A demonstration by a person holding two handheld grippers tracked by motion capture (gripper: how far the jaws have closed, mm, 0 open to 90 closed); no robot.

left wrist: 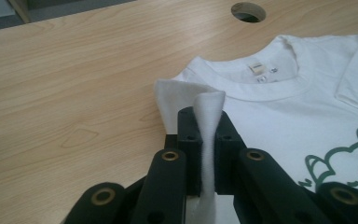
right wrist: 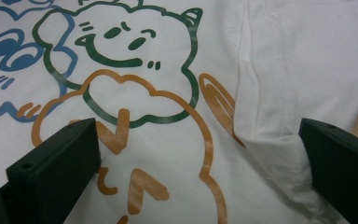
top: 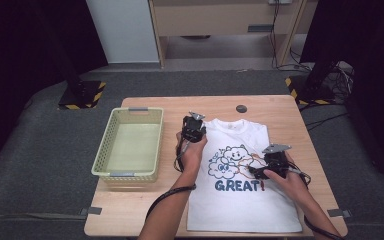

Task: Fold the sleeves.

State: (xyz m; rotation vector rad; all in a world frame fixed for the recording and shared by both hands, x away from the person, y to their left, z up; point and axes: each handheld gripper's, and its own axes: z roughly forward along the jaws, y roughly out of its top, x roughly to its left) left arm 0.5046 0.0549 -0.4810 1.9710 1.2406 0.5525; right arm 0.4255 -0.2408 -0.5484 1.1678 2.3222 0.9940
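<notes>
While the white T-shirt (top: 240, 175) lay face up across the right half of the desk (top: 145, 205), its printed clouds and the word GREAT in the lower middle of the high view, the left gripper (top: 194, 119) sat at the shirt's upper-left corner beside the collar. Seen along its own jaws, that gripper (left wrist: 208, 140) was clamped tight on a thin pinch of white cloth at the shoulder, a fold standing up between the pads. The right gripper (top: 272, 161) hovered over the print near the shirt's right edge; in its own view the jaws stood wide apart, one at lower left and one at lower right, with the folded-in sleeve (right wrist: 279, 93) between them and nothing gripped. A pale yellow basket (top: 130, 145) waited on the left side of the desk, well apart from the shirt. The risk, as I judged it, lay in that slim pinch (only a sliver of fabric was caught): a sharp pull could let the cloth slip free, or drag the whole shirt sideways and spoil how it lay. With the right gripper holding nothing, any lift on the left alone could also bunch the cloth unevenly.
</notes>
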